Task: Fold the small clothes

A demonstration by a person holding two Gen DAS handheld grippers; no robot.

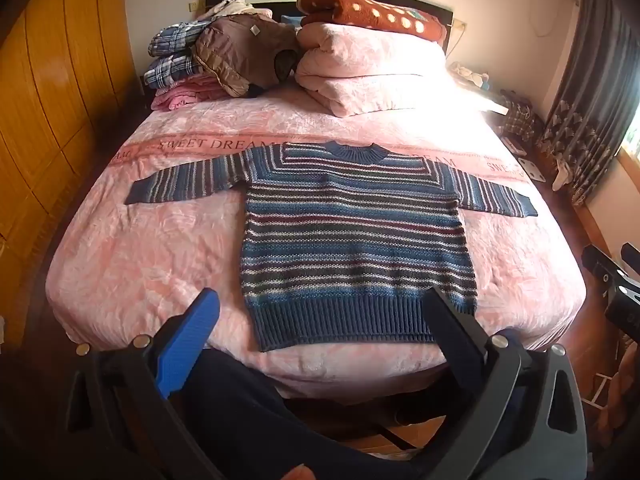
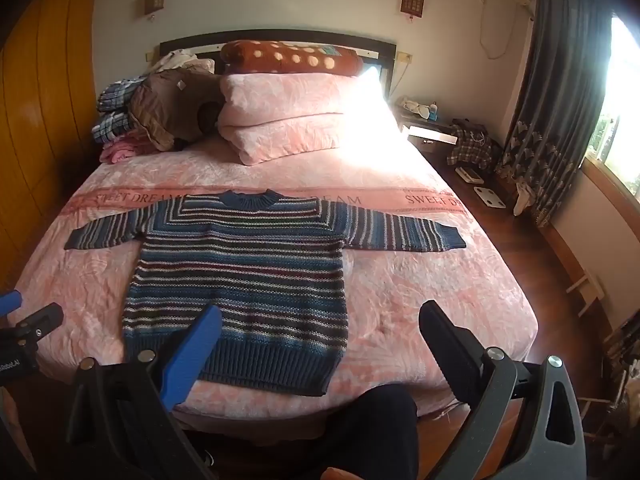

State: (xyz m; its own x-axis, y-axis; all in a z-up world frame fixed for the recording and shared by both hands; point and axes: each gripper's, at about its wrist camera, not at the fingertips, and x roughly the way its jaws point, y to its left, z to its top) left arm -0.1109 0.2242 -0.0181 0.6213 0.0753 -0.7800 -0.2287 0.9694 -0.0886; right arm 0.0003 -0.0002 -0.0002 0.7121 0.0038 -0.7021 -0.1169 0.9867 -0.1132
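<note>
Striped knit sweater (image 1: 352,236) lies flat, front up, on the pink bedspread (image 1: 132,264), its ribbed hem (image 1: 340,324) close to the foot edge of the bed and its round collar (image 1: 355,149) pointing toward the pillows. Both sleeves are spread straight out to the sides, so the garment's long axis from cuff to cuff runs across the bed, while the body runs from hem to collar away from the person.

Relative to the sweater, both tools hang short of the hem, over the foot edge of the bed and not touching the cloth. The left gripper (image 1: 320,308) has its fingers spread wide apart and holds nothing; it sits roughly in line with the hem, which shows between the blue finger (image 1: 188,344) and the black one. The right gripper (image 2: 320,320) is likewise spread wide and empty, placed off toward the sweater's right side, with the right sleeve (image 2: 404,232) ahead of it and the hem's right corner between its fingers.

Folding looks not yet begun. Judging by position, the left sleeve (image 1: 188,180) falls to the left gripper and the right sleeve to the right one; either must reach forward past the hem and outward to a cuff.
</note>
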